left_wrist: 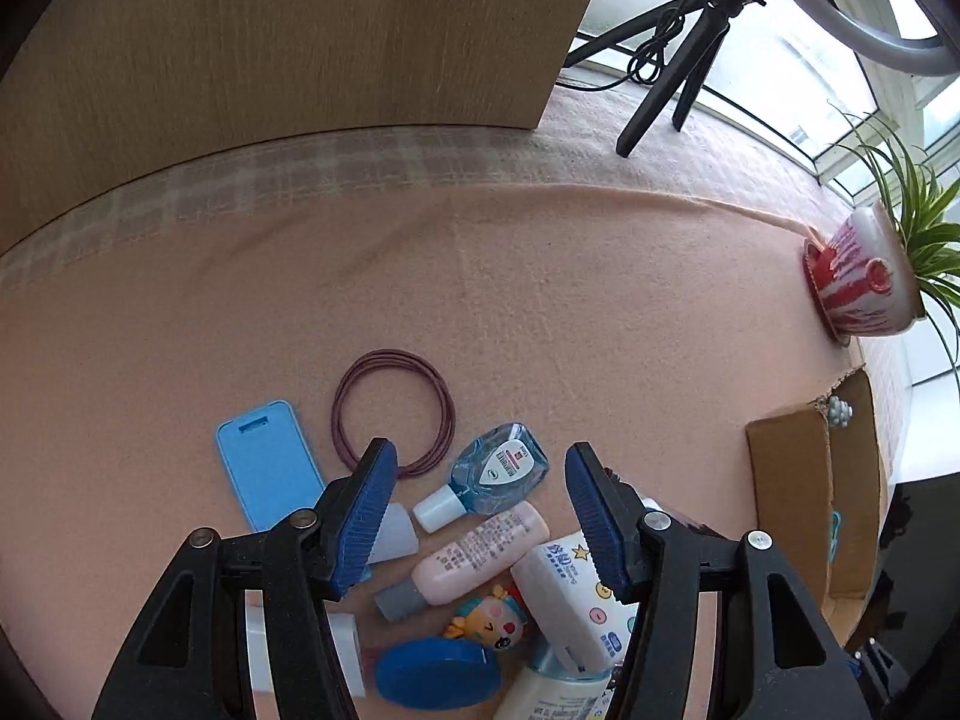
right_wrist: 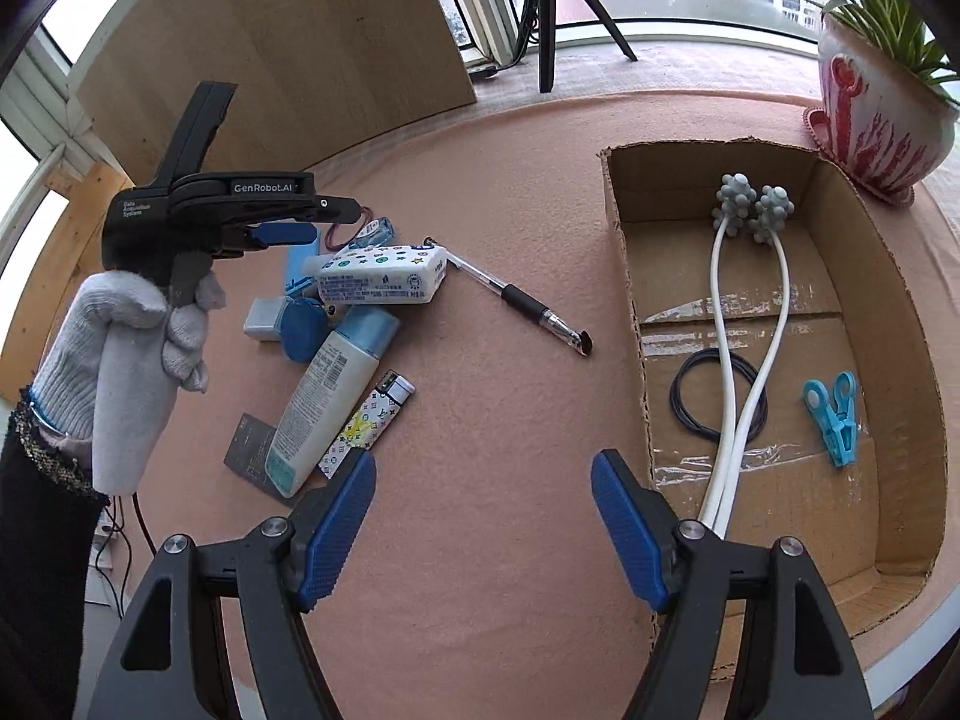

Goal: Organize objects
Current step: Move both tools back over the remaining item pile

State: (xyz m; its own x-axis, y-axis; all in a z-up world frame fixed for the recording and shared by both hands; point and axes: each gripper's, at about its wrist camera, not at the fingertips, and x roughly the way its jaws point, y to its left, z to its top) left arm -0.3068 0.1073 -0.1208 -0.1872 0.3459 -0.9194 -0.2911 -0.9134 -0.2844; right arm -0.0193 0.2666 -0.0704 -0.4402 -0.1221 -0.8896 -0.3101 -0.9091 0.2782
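Observation:
My left gripper hangs open over a pile of small things. Below its fingers lie a clear blue bottle, a pink bottle and a white tissue pack; the pads touch none of them. A ring of maroon hair ties and a flat blue case lie just beyond. My right gripper stands open over bare cloth between the pile and the cardboard box. In the right wrist view a gloved hand holds the left gripper above the tissue pack.
The box holds a white massager, black hair ties and a blue peg. A pen, white bottle, lighter and blue lid lie around the pile. Behind stand a plant pot, wooden board and tripod.

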